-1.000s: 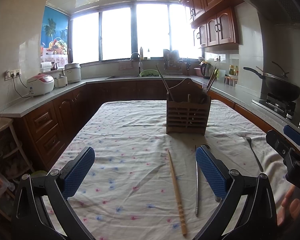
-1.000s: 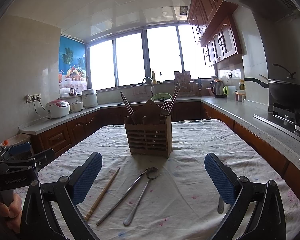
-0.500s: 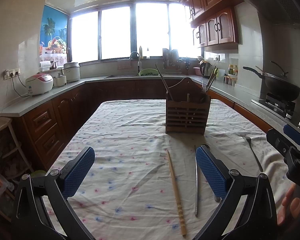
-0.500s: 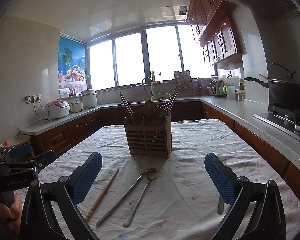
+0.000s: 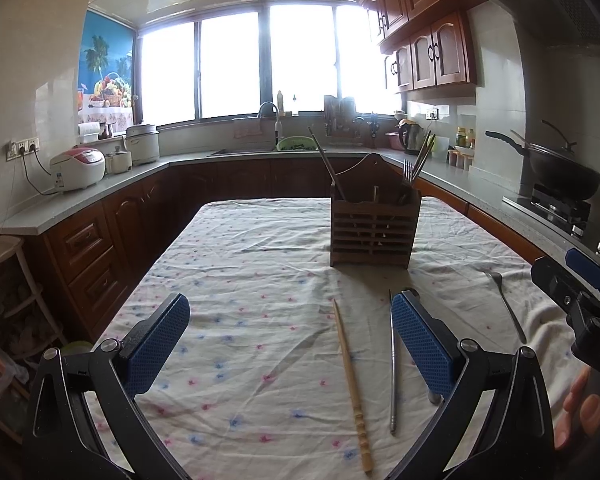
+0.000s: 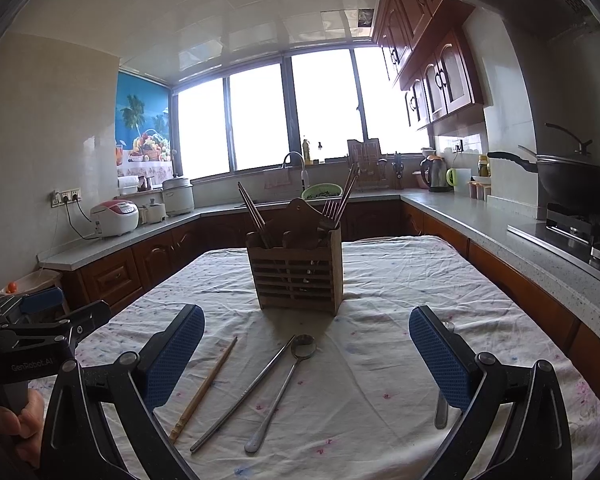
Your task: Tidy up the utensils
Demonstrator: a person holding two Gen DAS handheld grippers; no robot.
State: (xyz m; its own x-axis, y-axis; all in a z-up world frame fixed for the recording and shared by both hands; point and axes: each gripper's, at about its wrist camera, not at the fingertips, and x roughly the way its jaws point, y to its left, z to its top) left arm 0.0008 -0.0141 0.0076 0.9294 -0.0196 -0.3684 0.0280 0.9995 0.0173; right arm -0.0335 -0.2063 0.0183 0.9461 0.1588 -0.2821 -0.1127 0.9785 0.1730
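both grippers wide open, holding nothing: left gripper [image 5: 290, 344], right gripper [image 6: 306, 354]. wooden chopstick [image 6: 204, 388], metal chopstick [image 6: 242, 396], spoon [image 6: 280, 388] lying just in front of utensil holder [image 6: 298, 272].

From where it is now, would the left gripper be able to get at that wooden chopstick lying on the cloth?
Probably yes. The left gripper is open and holds nothing, and the wooden chopstick lies flat on the tablecloth between its fingers, apart from the metal chopstick beside it. Nothing lies over it.
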